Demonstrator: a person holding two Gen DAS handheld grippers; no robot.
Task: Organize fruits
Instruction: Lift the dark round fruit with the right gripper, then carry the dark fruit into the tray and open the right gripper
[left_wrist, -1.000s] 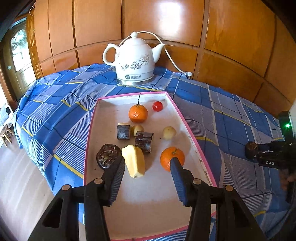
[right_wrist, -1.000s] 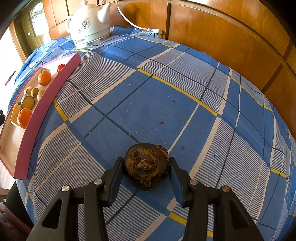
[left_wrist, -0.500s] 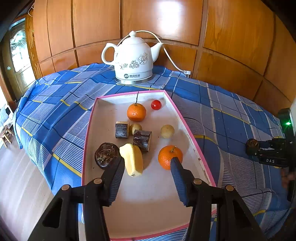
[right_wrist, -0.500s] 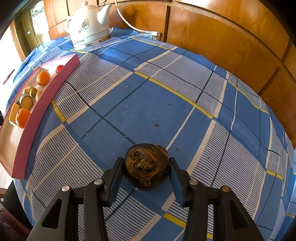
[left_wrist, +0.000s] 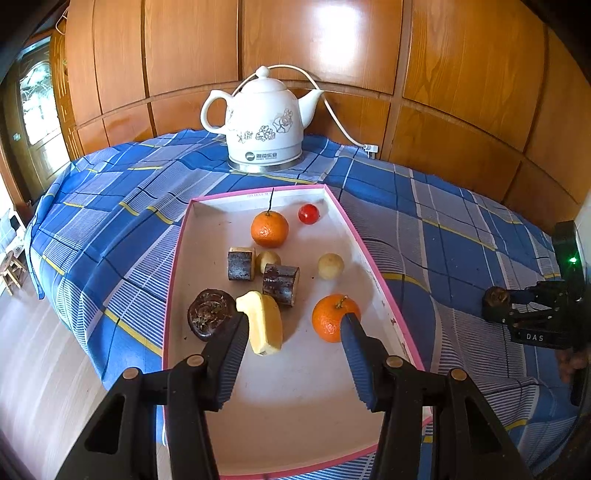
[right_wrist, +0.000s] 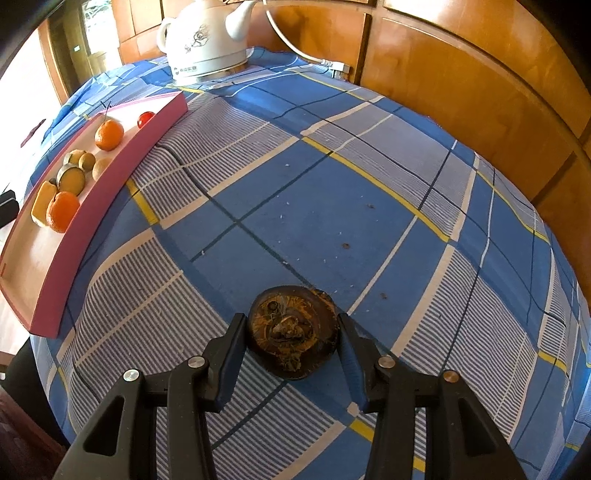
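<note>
Dark brown round fruit (right_wrist: 291, 330) pinched between right tongs (right_wrist: 291, 332), over blue plaid counter cloth (right_wrist: 332, 192), well apart from pink-rimmed tray (left_wrist: 373, 266), left tongs (left_wrist: 293, 332) spread and empty above tray, near banana piece (left_wrist: 263, 323) and tangerine (left_wrist: 332, 317), white kettle (left_wrist: 264, 122) behind.

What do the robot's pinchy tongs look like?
Both tongs, left and right, have black plastic arms with round silver screws and ridged dark blue rubber pads. Seen from the side, the right tool carries white "DAS" letters and a green light.
</note>
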